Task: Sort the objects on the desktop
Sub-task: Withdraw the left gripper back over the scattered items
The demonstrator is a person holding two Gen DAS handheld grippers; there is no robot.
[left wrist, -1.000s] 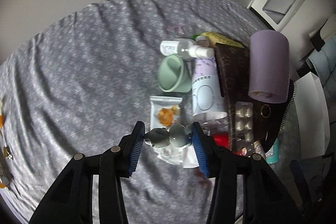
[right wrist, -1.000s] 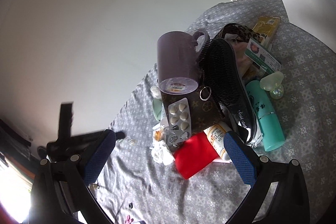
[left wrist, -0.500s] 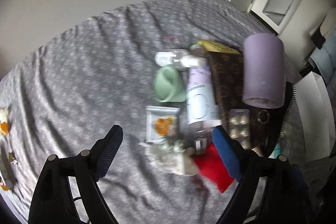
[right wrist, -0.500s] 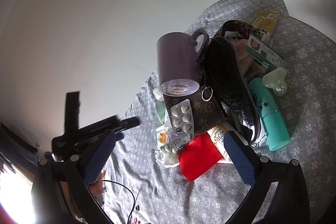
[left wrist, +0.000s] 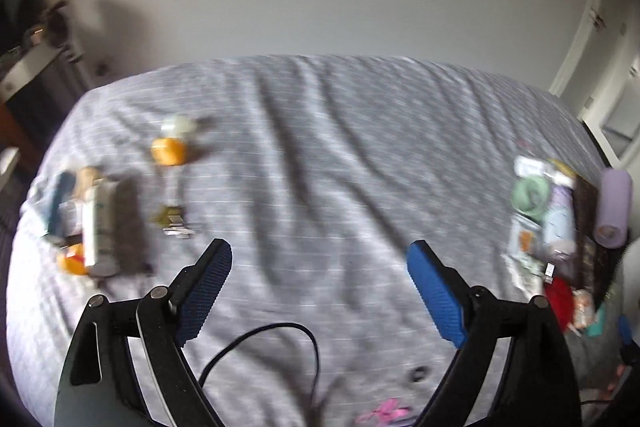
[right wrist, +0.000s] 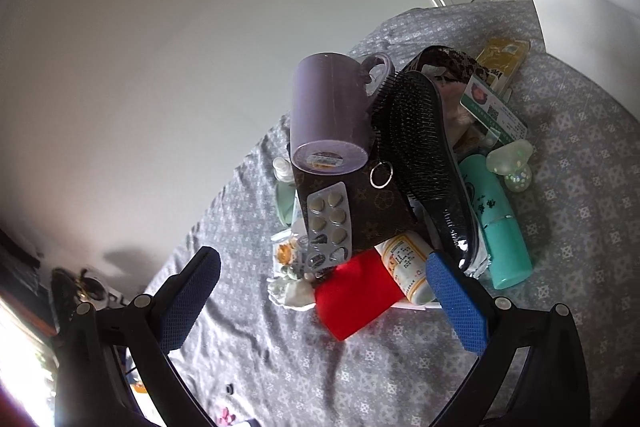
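Clutter heap sits dead ahead of the right gripper [right wrist: 322, 289]: upturned lilac ceramic mug [right wrist: 330, 115], black oval hairbrush [right wrist: 424, 167], silver foil pill blister [right wrist: 330, 223] (all sharp). Left gripper [left wrist: 318, 281] view is blurry, showing that mug [left wrist: 614, 209] far right instead. Both grippers gape wide, empty, above the grey patterned cloth [left wrist: 320, 155].

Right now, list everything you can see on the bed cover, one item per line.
Mug: 1, lilac, on its side atop the pile.
Hairbrush: 1, black, leaning beside the mug.
Pouch: 1, brown patterned, under the mug.
Blister pack: 1, silver, on the pouch.
Red item: 1, pile's near edge.
Teal bottle: 1, lying right of the brush.
Pill bottle: 1, white and orange, beside the red item.
Left gripper: open, empty.
Right gripper: open, empty.
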